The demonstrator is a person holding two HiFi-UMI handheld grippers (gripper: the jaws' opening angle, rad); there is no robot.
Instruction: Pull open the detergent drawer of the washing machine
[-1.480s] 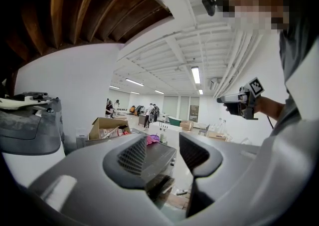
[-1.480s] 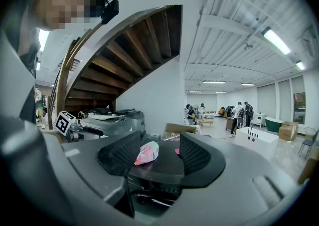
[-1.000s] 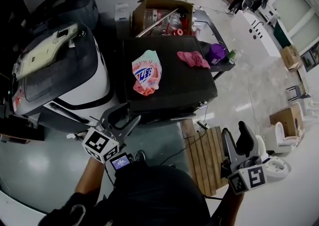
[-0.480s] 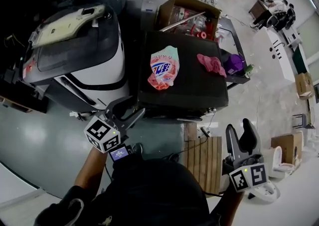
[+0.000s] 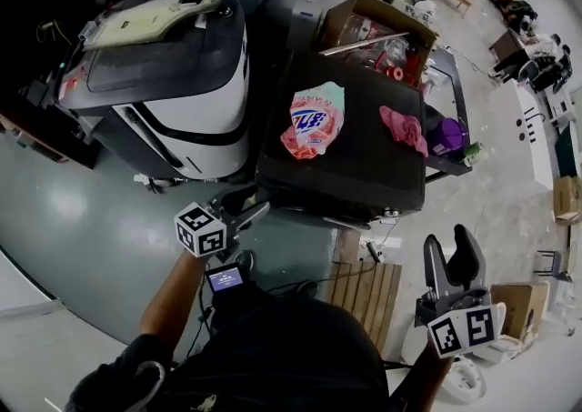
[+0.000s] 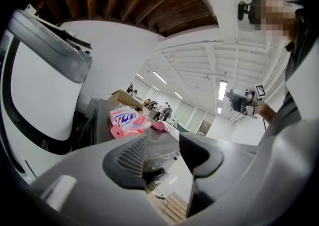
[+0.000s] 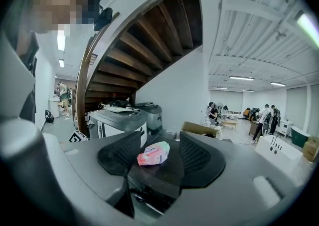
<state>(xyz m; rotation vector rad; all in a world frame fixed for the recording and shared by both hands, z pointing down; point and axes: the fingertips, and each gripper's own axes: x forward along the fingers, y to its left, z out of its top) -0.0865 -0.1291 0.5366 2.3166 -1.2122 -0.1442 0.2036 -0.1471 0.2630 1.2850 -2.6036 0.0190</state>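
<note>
The washing machine (image 5: 364,165) is the dark box at centre, with a pink detergent bag (image 5: 316,119) and a pink cloth (image 5: 403,128) on its lid. I cannot make out its drawer. My left gripper (image 5: 244,210) hangs just off the machine's front left corner, jaws apart with nothing between them. In the left gripper view the left gripper (image 6: 162,152) points along the lid (image 6: 159,137) toward the bag (image 6: 127,120). My right gripper (image 5: 453,256) stands open and empty, well in front of the machine. From the right gripper view the right gripper (image 7: 160,157) frames the bag (image 7: 153,154).
A white and black appliance (image 5: 173,83) stands close to the washing machine's left side. Behind the machine sits an open cardboard box (image 5: 364,24), and a purple item (image 5: 448,137) lies on a side shelf. A wooden pallet (image 5: 364,287) and cables lie on the floor in front.
My left gripper has dropped lower, rolled, and come nearer the washing machine's front left corner. The right gripper has shifted a little. Both stay empty.
</note>
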